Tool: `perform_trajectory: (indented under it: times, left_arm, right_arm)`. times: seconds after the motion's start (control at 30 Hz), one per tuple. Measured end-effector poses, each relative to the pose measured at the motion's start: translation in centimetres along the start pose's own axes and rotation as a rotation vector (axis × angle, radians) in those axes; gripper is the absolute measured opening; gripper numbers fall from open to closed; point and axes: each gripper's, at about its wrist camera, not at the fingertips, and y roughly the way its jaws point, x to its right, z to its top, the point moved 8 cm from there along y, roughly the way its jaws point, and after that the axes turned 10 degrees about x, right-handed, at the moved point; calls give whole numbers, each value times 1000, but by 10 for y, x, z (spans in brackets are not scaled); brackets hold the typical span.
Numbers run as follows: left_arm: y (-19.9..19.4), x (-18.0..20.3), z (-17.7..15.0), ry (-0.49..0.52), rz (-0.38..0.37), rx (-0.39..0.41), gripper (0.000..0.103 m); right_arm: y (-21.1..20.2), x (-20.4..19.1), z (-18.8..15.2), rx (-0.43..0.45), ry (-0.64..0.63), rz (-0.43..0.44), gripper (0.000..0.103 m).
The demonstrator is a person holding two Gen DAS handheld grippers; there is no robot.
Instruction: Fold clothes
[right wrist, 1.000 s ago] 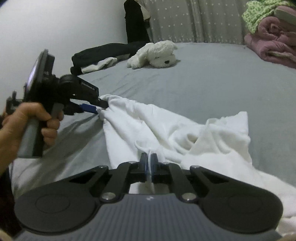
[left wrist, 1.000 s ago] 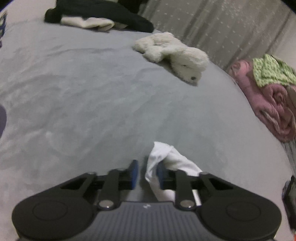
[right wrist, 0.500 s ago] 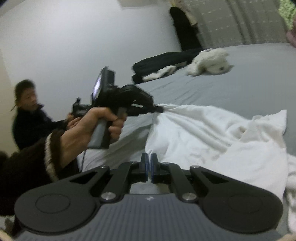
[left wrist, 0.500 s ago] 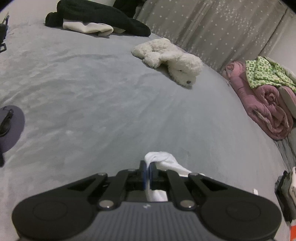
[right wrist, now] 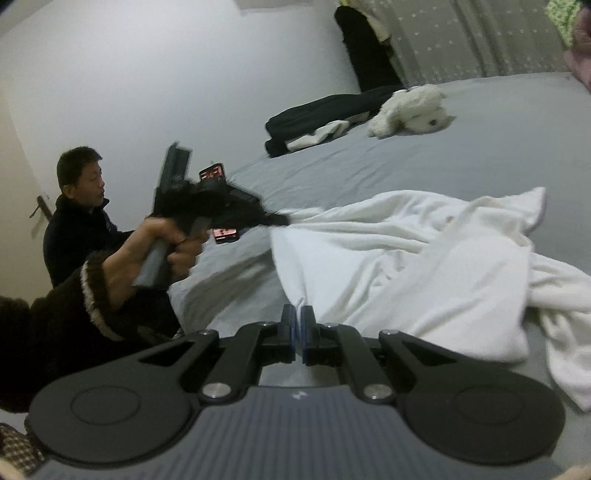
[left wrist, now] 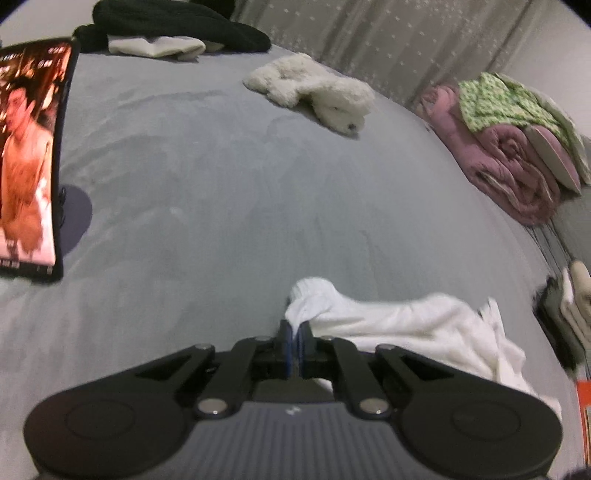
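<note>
Grey bed (left wrist: 229, 177) carries the white garment (right wrist: 406, 258), which lies crumpled near its front edge with a plush toy (left wrist: 321, 92) and dark clothes (left wrist: 177, 22) well apart at the far side. A second ago the left gripper (left wrist: 294, 345) had its fingers apart around a bunched corner; they are now closed on that corner, while the right gripper (right wrist: 298, 338) stays clamped on another edge. With both corners secured and the cloth drawn out between them since then, the garment is judged ready for spreading flat before the first fold.
</note>
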Motion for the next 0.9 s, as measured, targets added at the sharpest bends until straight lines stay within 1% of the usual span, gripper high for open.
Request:
perform_trajectory:
  times: [0.13, 0.3, 0.43, 0.53, 0.57, 0.6, 0.63, 0.67, 0.7, 0.73, 0.83, 0.9]
  left_arm:
    - [-11, -1, -18, 24, -37, -44, 3]
    - [-19, -3, -40, 52, -72, -103, 3]
    - [-18, -2, -49, 105, -85, -142, 3]
    - [-20, -5, -48, 96, -90, -143, 7]
    - [-21, -7, -46, 84, -88, -139, 10]
    - [-22, -9, -44, 79, -86, -134, 20]
    - [-23, -10, -44, 73, -85, -126, 28]
    - [-24, -12, -41, 62, -83, -113, 42]
    - [-24, -13, -37, 49, -83, -100, 47]
    - [-24, -15, -34, 35, -84, -88, 48]
    - [-18, -22, -25, -7, -83, -67, 48]
    - [-12, -26, -21, -42, -86, -70, 48]
  right_arm:
    - [-13, 11, -2, 19, 11, -51, 4]
    - [-17, 24, -4, 16, 8, -116, 4]
    - [-9, 27, -11, -27, -19, -154, 4]
    - [5, 27, -16, -85, -42, -164, 7]
    - [9, 28, -17, -99, -46, -166, 12]
    - [10, 29, -19, -107, -46, -166, 16]
    - [13, 29, -18, -108, -44, -166, 17]
    - [15, 29, -16, -104, -42, -169, 27]
    - [18, 29, -15, -100, -40, -173, 37]
    - [21, 29, -13, -92, -39, -177, 54]
    - [32, 25, -5, -73, -45, -178, 55]
    - [40, 23, -2, -68, -48, -182, 55]
